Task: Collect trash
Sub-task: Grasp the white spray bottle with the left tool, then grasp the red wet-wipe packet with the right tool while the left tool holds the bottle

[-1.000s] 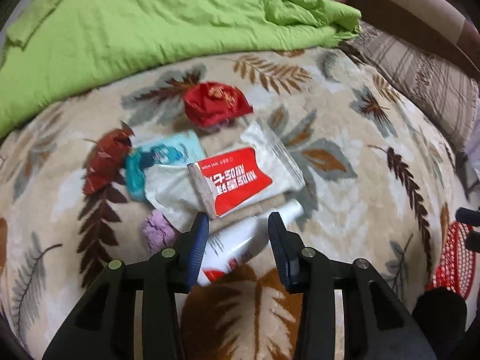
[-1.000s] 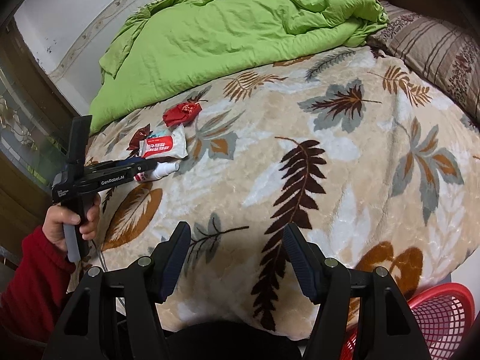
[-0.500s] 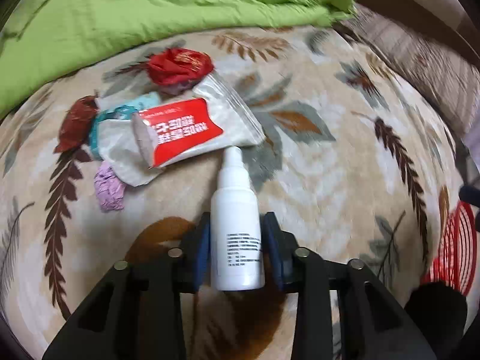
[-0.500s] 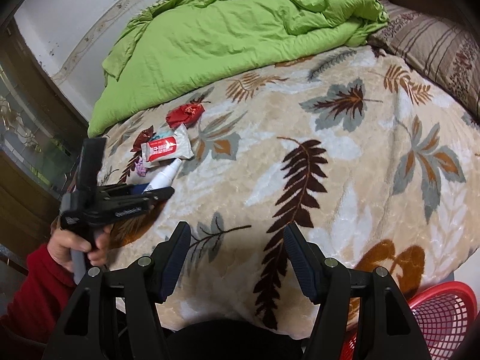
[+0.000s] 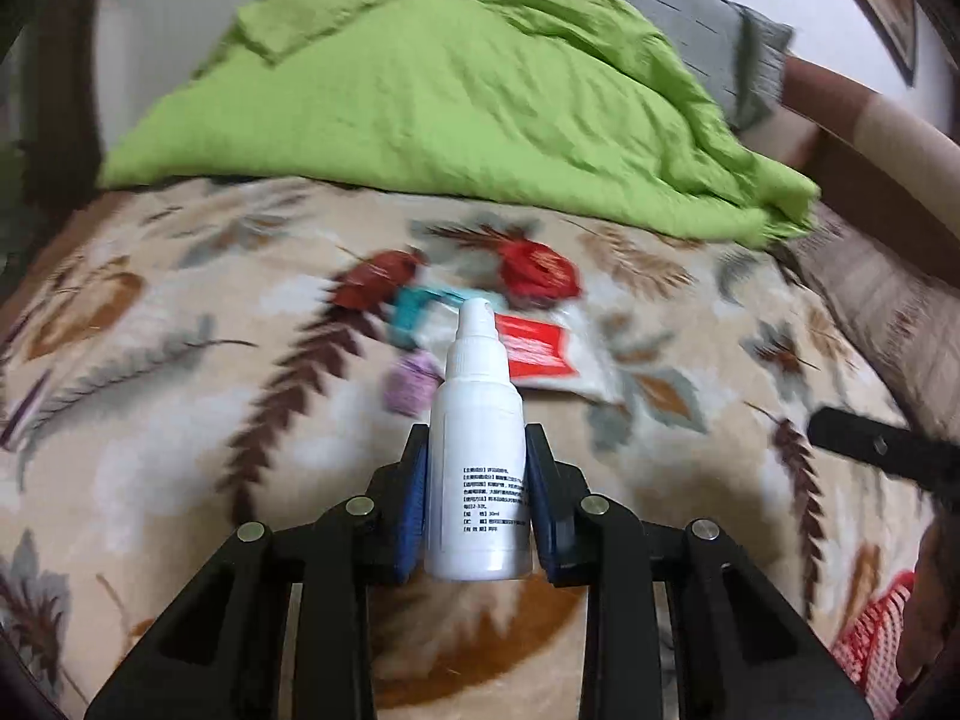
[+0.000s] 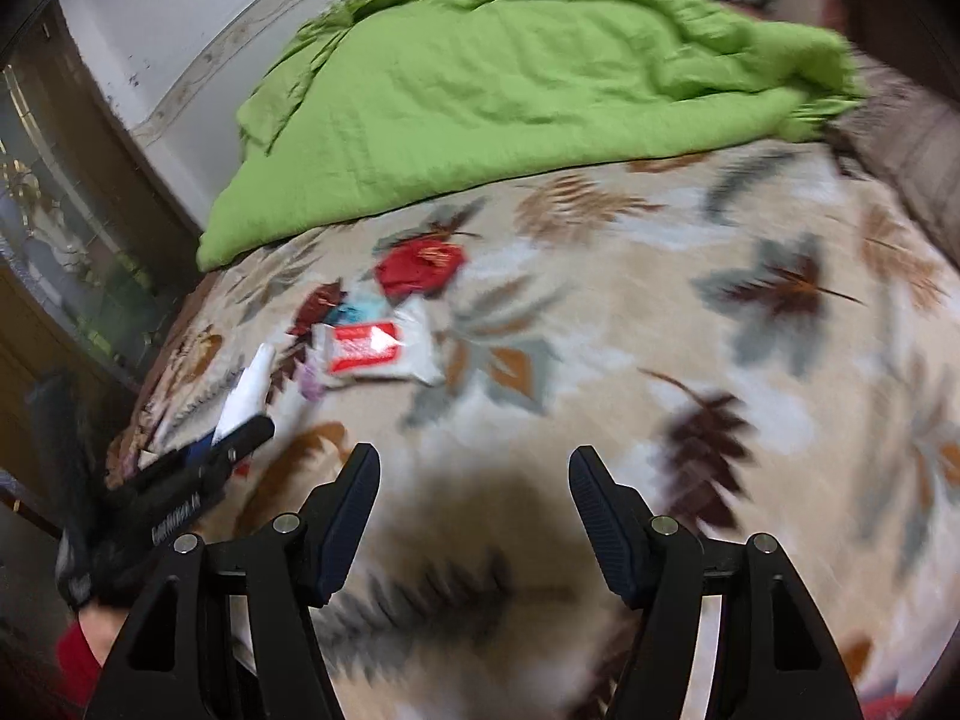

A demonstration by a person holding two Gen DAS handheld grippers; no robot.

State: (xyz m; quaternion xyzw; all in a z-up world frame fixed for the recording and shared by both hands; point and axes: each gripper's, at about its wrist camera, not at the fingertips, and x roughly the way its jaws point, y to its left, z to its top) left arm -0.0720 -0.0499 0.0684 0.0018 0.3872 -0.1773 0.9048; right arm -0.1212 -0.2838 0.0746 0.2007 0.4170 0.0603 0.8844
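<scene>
My left gripper (image 5: pixel 477 456) is shut on a white plastic bottle (image 5: pixel 477 456) and holds it above the leaf-patterned blanket (image 5: pixel 180 420); the bottle also shows in the right wrist view (image 6: pixel 246 390). Beyond it lies a pile of trash: a white and red packet (image 5: pixel 540 354), a red crumpled wrapper (image 5: pixel 540 270), a dark red wrapper (image 5: pixel 378 285), a teal wrapper (image 5: pixel 414 306) and a purple scrap (image 5: pixel 411 384). My right gripper (image 6: pixel 474 498) is open and empty over the blanket, right of the left gripper (image 6: pixel 180 492). The packet (image 6: pixel 378 351) lies ahead of it.
A green quilt (image 5: pixel 450 96) is bunched at the far side of the bed. A red mesh basket (image 5: pixel 870 642) sits at the lower right by the bed edge. A wooden cabinet (image 6: pixel 72 228) stands at the left. Striped pillows (image 5: pixel 882 306) lie at the right.
My left gripper closed on the white bottle, lifted it off the blanket and drew back from the pile. My right gripper moved forward toward the trash pile, still open.
</scene>
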